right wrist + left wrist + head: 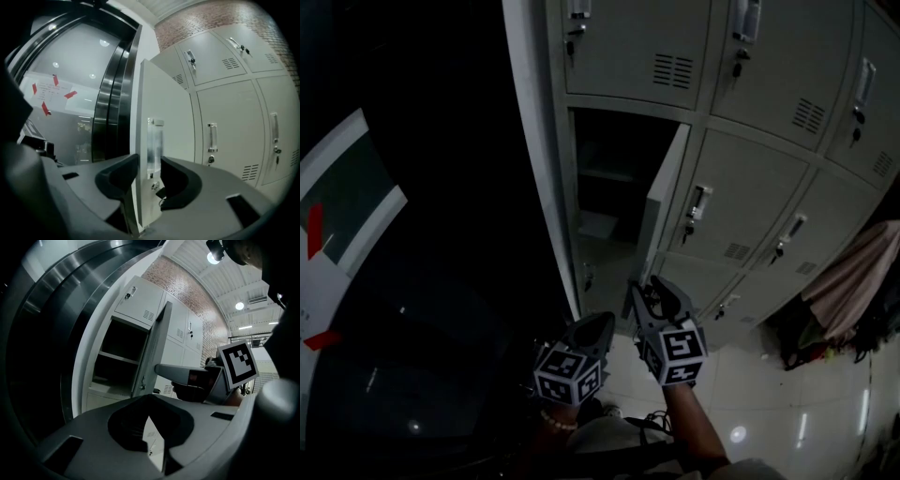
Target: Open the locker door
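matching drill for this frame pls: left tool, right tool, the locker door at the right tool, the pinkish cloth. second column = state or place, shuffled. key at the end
Things
1. left tool
2. right tool
3. locker door at the right tool
4. pinkish cloth

States or places
A. draped at the far right, beside the lockers
B. jaws apart, astride the door's edge and handle
C. jaws together, nothing between them
D. swung open, dark compartment exposed

Pairs: 1-C, 2-B, 3-D, 4-A
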`<state>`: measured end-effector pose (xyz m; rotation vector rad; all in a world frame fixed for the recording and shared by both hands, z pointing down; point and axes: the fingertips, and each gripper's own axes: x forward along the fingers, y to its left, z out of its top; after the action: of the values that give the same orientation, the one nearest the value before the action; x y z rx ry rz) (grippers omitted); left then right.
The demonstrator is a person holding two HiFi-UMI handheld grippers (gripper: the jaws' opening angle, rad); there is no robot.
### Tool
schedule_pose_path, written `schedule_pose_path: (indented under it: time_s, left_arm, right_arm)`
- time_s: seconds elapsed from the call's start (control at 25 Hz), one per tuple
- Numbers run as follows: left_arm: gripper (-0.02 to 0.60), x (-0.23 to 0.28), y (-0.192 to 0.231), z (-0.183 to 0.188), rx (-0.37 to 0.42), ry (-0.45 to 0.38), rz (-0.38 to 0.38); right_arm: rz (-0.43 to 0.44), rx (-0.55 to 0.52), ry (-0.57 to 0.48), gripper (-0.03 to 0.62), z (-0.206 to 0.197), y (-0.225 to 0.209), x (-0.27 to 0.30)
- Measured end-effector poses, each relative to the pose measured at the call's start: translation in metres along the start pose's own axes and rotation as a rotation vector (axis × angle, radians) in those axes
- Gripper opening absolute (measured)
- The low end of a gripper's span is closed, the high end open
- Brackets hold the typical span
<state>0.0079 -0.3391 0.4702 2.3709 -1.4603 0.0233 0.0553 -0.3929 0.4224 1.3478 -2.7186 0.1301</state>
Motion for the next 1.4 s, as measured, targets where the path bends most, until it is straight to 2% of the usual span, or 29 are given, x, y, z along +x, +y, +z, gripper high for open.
schedule_pose_path:
  time_s: [0.24, 0.56, 0.76, 1.24, 1.4]
  left_arm:
    - [-0.003, 0.01, -0.014, 0.0, 0.015, 0.006, -0.033]
    - [-0.003, 0.024, -0.025, 0.005, 0.04, 0.008, -0.068]
    - [-0.003, 0.027, -0.027, 0.003, 0.039, 0.016, -0.079]
    - [-0.003, 0.033, -0.03, 0.002, 0.038, 0.019, -0.102]
    - [-0.003, 0.034, -0.03, 0.001, 0.036, 0.022, -0.106]
  right_arm:
    - [-0.018, 0.009, -0.022, 0.176, 0.001, -0.017, -0.021]
    - [-0.059, 0.014, -0.051, 0.081, 0.002, -0.037, -0.043]
    - [-0.092, 0.034, -0.064, 0.063, 0.0, -0.049, -0.054]
    - [-0.245, 0.034, -0.061, 0.061, -0.003, -0.1, -0.077]
    - [-0.272, 0.036, -0.057, 0.061, -0.004, -0.108, -0.08]
